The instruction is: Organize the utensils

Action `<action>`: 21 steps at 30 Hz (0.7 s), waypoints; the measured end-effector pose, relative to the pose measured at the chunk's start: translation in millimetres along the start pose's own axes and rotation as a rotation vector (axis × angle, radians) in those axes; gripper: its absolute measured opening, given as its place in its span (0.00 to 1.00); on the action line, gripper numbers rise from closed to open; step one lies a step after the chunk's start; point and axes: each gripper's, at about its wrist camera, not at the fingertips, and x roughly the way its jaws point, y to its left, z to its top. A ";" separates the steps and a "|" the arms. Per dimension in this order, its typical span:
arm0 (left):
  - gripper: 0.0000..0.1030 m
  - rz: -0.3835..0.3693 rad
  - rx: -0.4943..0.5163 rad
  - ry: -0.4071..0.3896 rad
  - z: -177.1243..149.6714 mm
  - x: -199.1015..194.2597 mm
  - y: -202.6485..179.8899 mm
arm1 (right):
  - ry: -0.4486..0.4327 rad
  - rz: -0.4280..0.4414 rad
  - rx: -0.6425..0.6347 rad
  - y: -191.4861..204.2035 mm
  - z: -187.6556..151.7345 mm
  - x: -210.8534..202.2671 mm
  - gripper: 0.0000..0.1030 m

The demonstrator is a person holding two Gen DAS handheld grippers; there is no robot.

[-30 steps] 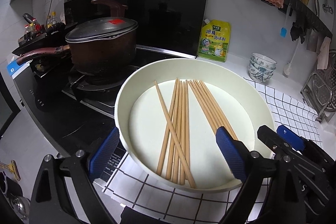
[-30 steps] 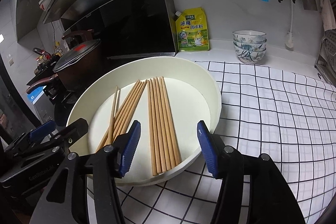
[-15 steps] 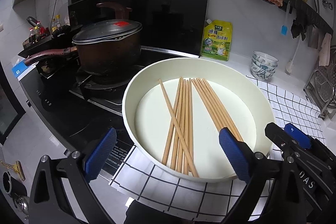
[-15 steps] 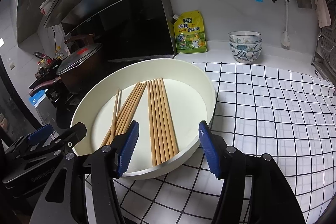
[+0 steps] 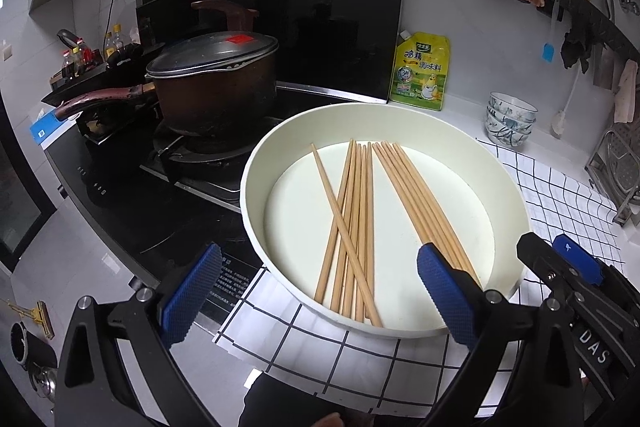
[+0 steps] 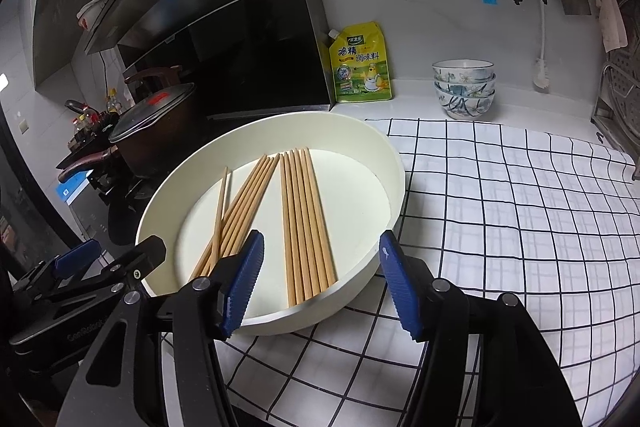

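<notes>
Currently, left wrist view: left tongs (image 5: pixel 316 291) stand wide open and empty, having just finished opening, poised at the near rim of the cream basin (image 5: pixel 256 211) on the checked cloth (image 5: pixel 320 347) over the worktop. Chopsticks (image 5: pixel 356 223) lie loose inside in two groups, one stick crossing the left group aslant. Advice for the step: lift the crossing stick first, or gather the left group from its near ends so none scatter. Legible: "DAS" on the right tongs' body at lower right; Chinese characters on the yellow pouch (image 5: pixel 421 71). Right wrist view: right tongs (image 6: pixel 320 281) stand partly open, gripping nothing, lined up with the straighter right group of chopsticks (image 6: pixel 306 223); close across their near ends, squarely. Legible: pouch (image 6: pixel 362 63) lettering, Chinese; faint embossed wording on the left tongs' arm, unclear.
</notes>
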 end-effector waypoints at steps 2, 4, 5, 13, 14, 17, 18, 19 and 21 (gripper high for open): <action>0.94 0.005 0.001 0.001 -0.1 0.1 0.2 | -0.002 -0.001 0.000 -0.6 -0.3 -0.8 0.56; 0.94 0.009 0.004 0.001 -0.3 -0.2 -0.2 | -0.003 -0.001 0.001 -1.3 -0.6 -1.5 0.56; 0.94 0.010 0.004 0.001 -0.3 -0.4 -0.5 | -0.004 -0.001 0.001 -1.5 -0.4 -1.7 0.56; 0.94 0.016 0.002 0.007 -0.1 0.7 -0.3 | -0.006 -0.003 -0.005 -0.9 -0.5 -2.7 0.56; 0.94 0.015 0.000 0.009 0.1 1.2 0.2 | -0.006 -0.003 -0.004 -1.0 -0.3 -2.6 0.56; 0.94 0.016 -0.007 0.010 -0.1 1.7 1.3 | -0.005 -0.004 -0.004 -0.7 -0.7 -2.4 0.56; 0.94 0.016 -0.010 0.008 -0.1 1.5 1.9 | -0.005 -0.003 -0.004 -0.8 -0.5 -2.4 0.56; 0.94 0.018 -0.011 0.004 -0.2 1.3 2.4 | -0.004 -0.003 -0.004 -1.2 -0.2 -2.6 0.56; 0.94 0.017 -0.013 -0.001 -0.3 0.5 3.2 | -0.004 -0.002 -0.004 -1.2 -0.3 -2.5 0.56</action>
